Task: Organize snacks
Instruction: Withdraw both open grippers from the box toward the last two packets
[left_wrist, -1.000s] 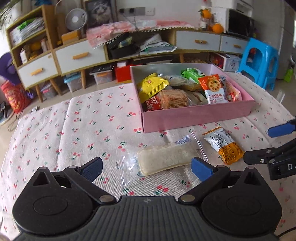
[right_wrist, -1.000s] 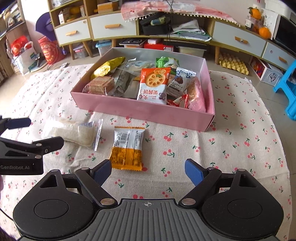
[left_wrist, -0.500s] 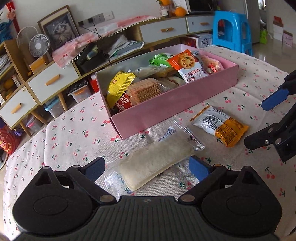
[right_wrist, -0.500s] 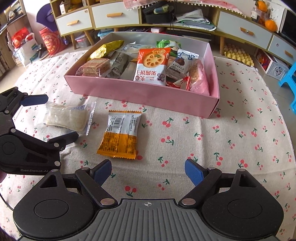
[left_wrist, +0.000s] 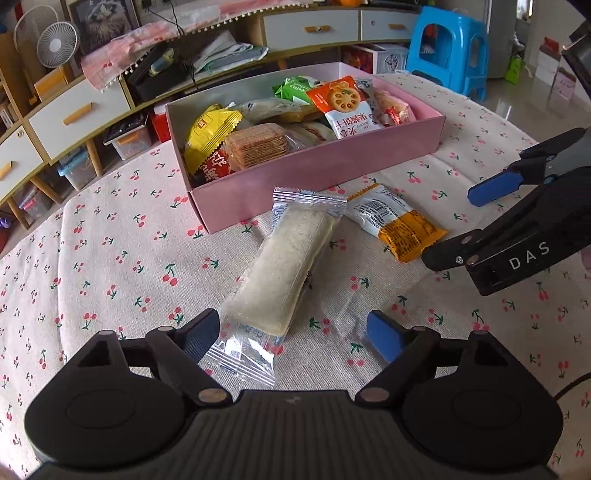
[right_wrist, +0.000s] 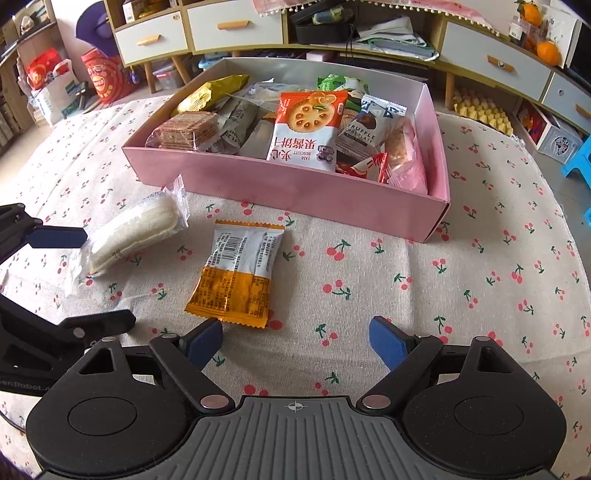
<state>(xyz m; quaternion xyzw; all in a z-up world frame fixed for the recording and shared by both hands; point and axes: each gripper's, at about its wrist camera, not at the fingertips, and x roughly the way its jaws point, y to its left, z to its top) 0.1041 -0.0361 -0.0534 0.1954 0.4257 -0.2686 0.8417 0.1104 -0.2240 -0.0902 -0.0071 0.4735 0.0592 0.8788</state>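
- Left tongs (left_wrist: 291, 332): jaws just closing, not yet pinching the clear-wrapped pale rectangular cake bar (left_wrist: 284, 269) on the cherry-print desk (left_wrist: 110, 258); a grip on the slippery wrapper tail risks slipping.
- Right tongs (right_wrist: 295, 339): open, empty, near the orange-and-white foil sachet (right_wrist: 236, 273).
- Pink cardboard box (right_wrist: 295, 192): far, crowded.

A bright blue plastic stool (left_wrist: 448, 48) is seen beyond the bench. A small white desk fan (left_wrist: 59, 44) and oranges (right_wrist: 546, 51) are set on the low wooden sideboard (right_wrist: 491, 55).
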